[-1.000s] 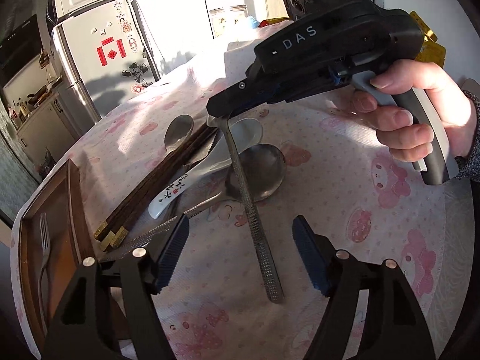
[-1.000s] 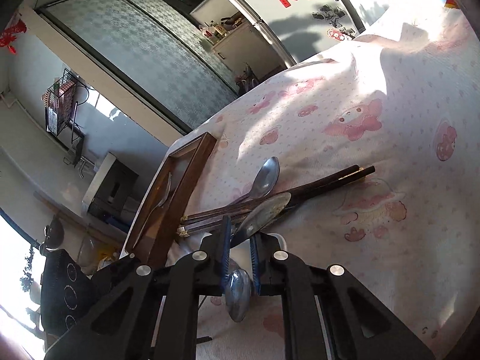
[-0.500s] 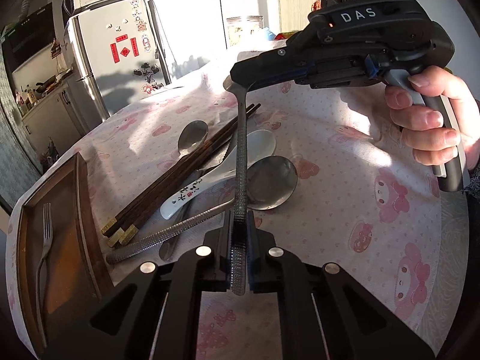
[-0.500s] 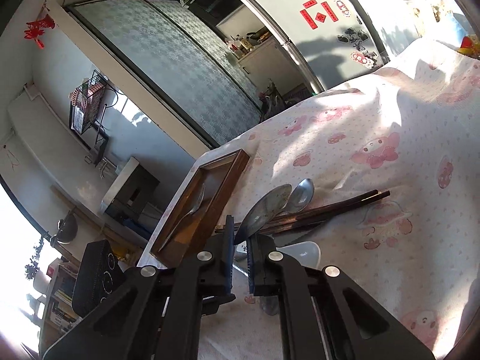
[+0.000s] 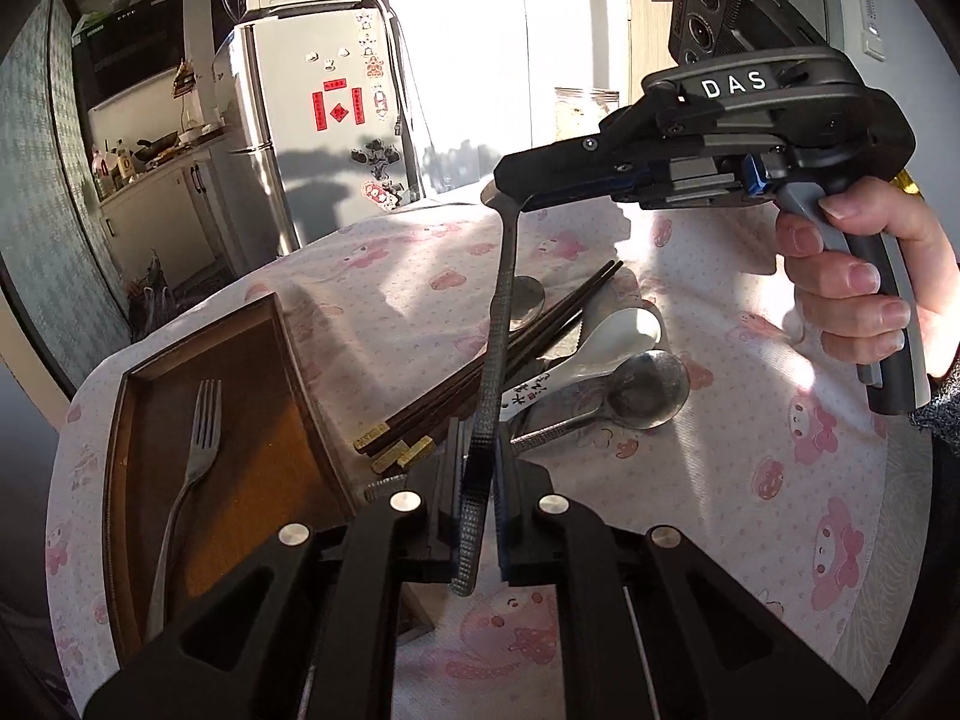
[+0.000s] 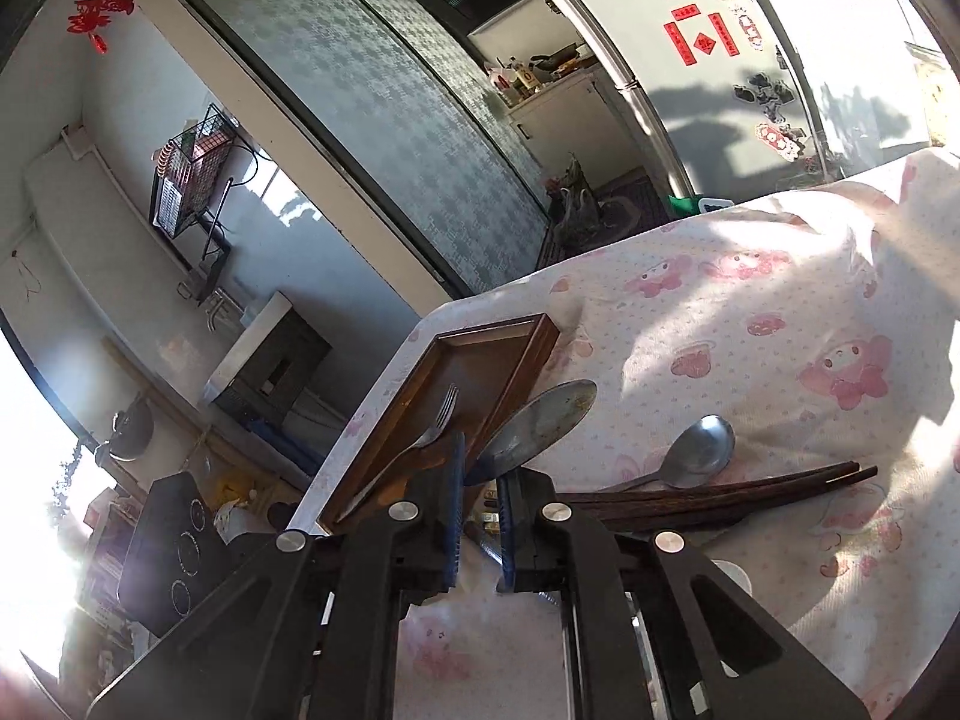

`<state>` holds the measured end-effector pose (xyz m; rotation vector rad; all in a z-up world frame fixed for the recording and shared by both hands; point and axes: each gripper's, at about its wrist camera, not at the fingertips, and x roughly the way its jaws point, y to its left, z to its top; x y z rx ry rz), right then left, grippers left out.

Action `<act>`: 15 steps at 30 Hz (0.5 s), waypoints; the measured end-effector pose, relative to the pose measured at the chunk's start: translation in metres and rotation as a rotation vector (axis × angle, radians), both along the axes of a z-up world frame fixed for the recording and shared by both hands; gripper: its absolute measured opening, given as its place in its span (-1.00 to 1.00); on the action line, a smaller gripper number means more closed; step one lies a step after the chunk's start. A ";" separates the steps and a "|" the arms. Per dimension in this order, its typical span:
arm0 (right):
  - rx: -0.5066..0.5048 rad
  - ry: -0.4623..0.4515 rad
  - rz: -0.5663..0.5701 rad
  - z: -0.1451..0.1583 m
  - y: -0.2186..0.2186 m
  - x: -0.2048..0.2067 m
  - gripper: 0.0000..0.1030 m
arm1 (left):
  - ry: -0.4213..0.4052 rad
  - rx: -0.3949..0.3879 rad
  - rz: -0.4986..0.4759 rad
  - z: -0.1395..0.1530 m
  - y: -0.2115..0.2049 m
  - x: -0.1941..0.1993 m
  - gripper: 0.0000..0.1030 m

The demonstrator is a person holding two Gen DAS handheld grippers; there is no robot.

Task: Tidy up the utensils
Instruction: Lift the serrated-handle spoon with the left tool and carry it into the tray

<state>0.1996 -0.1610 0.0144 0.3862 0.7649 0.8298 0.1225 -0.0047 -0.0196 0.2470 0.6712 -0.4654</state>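
Presently we hold one metal spoon (image 5: 501, 324) off the counter (image 5: 750, 480) with both tools: the left hand-held gripper (image 5: 477, 516) clamps its textured handle, the right hand-held gripper (image 6: 480, 516) clamps near the bowl. We judge it stiff, light and slick; grip the knurled handle.

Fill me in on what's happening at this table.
A person is sorting utensils with two handheld grippers. Both are clamped on one long metal spoon, held above the table: the left gripper grips its textured handle, the right gripper its bowl end. A fork already lies in the wooden tray. Chopsticks, a white ceramic spoon and other metal spoons lie on the tablecloth.
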 end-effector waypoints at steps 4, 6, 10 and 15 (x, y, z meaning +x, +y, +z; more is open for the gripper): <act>-0.006 0.001 0.052 0.007 0.049 0.021 -0.81 | -0.011 0.003 0.080 0.009 0.042 0.008 -0.79; -0.011 0.009 0.076 0.008 0.072 0.033 -0.81 | -0.003 -0.003 0.117 0.010 0.062 0.012 -0.79; -0.029 0.051 0.114 -0.004 0.109 0.057 -0.81 | 0.023 -0.032 0.188 0.006 0.094 0.022 -0.79; -0.053 0.127 0.122 -0.034 0.139 0.078 -0.81 | 0.078 -0.014 0.262 -0.007 0.114 0.030 -0.79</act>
